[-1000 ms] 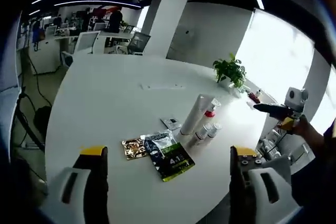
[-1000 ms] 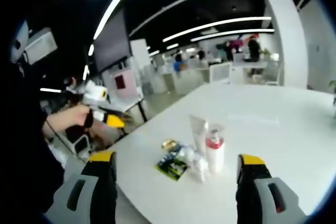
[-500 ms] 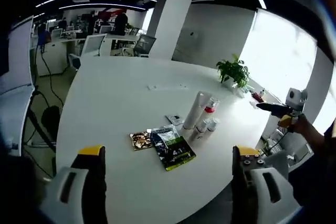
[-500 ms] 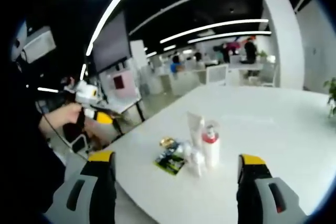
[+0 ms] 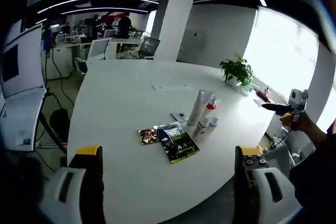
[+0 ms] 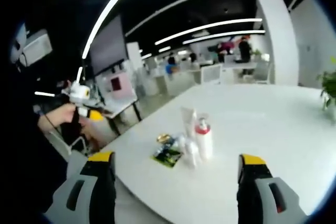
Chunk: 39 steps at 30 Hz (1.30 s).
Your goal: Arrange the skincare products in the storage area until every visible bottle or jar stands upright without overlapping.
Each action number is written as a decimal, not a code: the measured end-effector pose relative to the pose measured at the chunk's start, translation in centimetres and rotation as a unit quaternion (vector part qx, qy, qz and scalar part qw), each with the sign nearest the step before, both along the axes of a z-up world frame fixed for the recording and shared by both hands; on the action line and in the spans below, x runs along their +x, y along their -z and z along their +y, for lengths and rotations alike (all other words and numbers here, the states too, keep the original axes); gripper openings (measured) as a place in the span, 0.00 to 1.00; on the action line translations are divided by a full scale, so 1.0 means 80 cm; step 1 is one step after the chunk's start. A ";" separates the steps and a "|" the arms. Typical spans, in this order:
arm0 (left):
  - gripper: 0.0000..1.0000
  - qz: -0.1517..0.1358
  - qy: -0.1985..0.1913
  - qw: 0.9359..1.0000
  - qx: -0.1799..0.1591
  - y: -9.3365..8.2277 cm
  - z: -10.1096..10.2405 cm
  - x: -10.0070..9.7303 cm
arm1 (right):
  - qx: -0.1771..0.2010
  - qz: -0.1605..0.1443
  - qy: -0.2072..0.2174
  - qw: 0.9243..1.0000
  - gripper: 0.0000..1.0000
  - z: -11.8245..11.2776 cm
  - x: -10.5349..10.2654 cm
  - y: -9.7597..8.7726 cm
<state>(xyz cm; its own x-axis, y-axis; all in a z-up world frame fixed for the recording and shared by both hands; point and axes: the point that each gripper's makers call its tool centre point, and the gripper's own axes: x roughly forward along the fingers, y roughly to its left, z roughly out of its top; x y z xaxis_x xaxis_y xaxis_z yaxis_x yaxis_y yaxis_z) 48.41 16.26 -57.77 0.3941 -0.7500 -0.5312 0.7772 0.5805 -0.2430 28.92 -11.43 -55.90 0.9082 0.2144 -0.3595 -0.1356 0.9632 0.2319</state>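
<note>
Each gripper has two big fingers. In the left gripper view the left gripper point(image 5: 168, 182) has light grey fingers point(image 5: 68, 192) with black inner sides and yellow tips. The right gripper point(image 6: 176, 187) looks the same: grey fingers point(image 6: 265, 195), black inside, yellow on top, each with a dark slot. The person's dark sleeve point(image 6: 29, 145) shows beside a hand point(image 6: 60, 116).

White table point(image 5: 121, 108): smooth, faintly glossy top, window glare toward 2 o'clock. Tall white tube point(image 5: 197, 107): matt plastic look. Pump bottle point(image 6: 203, 136): white, smooth plastic, red collar. Small bottles point(image 5: 208, 124): pale plastic, detail too small to tell. Green-black sachet point(image 5: 178, 144) at table centre: shiny film. Gold packet point(image 5: 148, 136) at its 9 o'clock: crinkled, reflective foil. Left gripper point(image 5: 168, 182) and right gripper point(image 6: 176, 182): grey matt plastic shells, black jaws, yellow tips.
</note>
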 end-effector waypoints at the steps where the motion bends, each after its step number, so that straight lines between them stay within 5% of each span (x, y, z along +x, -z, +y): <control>1: 0.99 0.002 0.000 1.000 0.001 0.001 0.001 -0.002 | -0.001 0.002 0.001 1.000 0.99 -0.001 -0.002 0.001; 28: 0.99 0.014 0.004 1.000 0.012 0.010 -0.010 -0.027 | -0.008 0.043 -0.026 0.999 0.99 -0.003 -0.006 0.031; 32: 0.99 0.021 0.010 1.000 0.014 0.017 -0.017 -0.033 | 0.062 0.005 -0.006 0.998 0.99 -0.011 0.004 0.017; 39: 0.99 0.043 0.007 0.999 0.020 0.039 -0.021 -0.040 | 0.040 0.029 -0.006 0.999 0.99 -0.023 0.012 0.035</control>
